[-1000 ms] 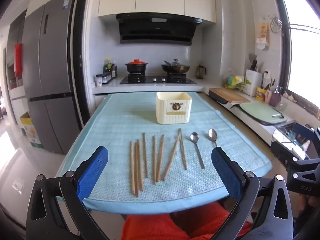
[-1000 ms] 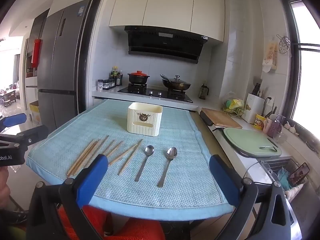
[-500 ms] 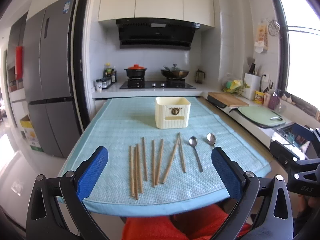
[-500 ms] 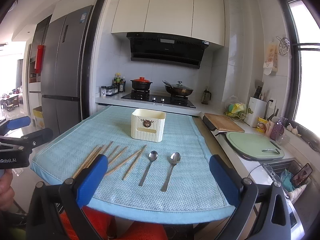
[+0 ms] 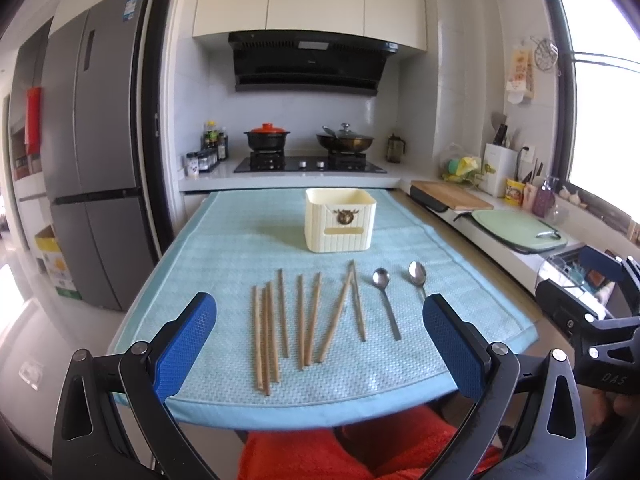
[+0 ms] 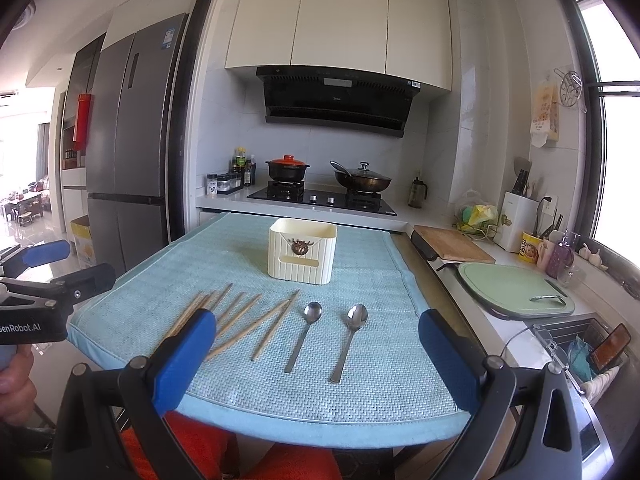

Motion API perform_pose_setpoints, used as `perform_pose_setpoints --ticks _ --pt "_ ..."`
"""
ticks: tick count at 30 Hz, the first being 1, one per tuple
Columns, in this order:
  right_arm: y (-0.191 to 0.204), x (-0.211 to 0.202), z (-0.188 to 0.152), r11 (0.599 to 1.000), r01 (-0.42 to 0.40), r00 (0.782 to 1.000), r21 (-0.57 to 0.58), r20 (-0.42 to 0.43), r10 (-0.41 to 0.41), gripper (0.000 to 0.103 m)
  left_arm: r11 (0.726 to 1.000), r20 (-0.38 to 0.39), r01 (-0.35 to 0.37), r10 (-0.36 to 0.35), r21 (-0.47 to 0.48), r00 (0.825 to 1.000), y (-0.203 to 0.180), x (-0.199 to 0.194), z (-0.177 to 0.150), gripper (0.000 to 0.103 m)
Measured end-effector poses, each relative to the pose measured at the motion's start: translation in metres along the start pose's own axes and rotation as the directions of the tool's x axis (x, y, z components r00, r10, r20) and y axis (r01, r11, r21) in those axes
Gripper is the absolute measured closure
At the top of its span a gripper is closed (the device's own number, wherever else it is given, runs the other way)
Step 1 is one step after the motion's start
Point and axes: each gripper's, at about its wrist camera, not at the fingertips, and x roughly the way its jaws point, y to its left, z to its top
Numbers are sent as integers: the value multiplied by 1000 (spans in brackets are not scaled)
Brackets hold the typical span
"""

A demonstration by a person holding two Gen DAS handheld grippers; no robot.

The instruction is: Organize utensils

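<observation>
Several wooden chopsticks [image 5: 304, 320] lie in a loose row on the light blue mat [image 5: 240, 248], also in the right wrist view [image 6: 244, 316]. Two metal spoons [image 5: 386, 304] [image 5: 418, 276] lie to their right; they also show in the right wrist view [image 6: 304, 336] [image 6: 349, 340]. A cream utensil holder [image 5: 340, 220] [image 6: 302, 250] stands upright behind them. My left gripper [image 5: 320, 340] is open and empty, held before the mat's near edge. My right gripper [image 6: 318, 352] is open and empty, likewise short of the spoons.
A stove with a red-lidded pot [image 5: 267, 140] and a wok [image 5: 345, 142] is behind the table. A counter on the right holds a wooden board [image 5: 452, 199] and a green board [image 5: 520, 228]. A grey fridge [image 5: 92, 152] stands at left.
Both views have tilted upward a little, so the table sits lower in frame. Nothing on the mat has moved and both grippers stay open.
</observation>
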Motion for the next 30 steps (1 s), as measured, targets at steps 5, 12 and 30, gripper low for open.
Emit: perform_pose_setpoints --ticks 5,12,30 --pt "0 1 -1 1000 -6 1000 2 -5 6 0 1000 -2 0 0 -1 1000 -1 0 0 0" --pt "-1 2 0 1000 -11 1000 0 -8 11 0 1000 -4 3 -3 0 1000 -2 0 -1 0" --pt "0 4 -1 1000 -20 1000 1 -12 20 0 1000 -18 16 -16 -4 1000 -2 4 -2 0"
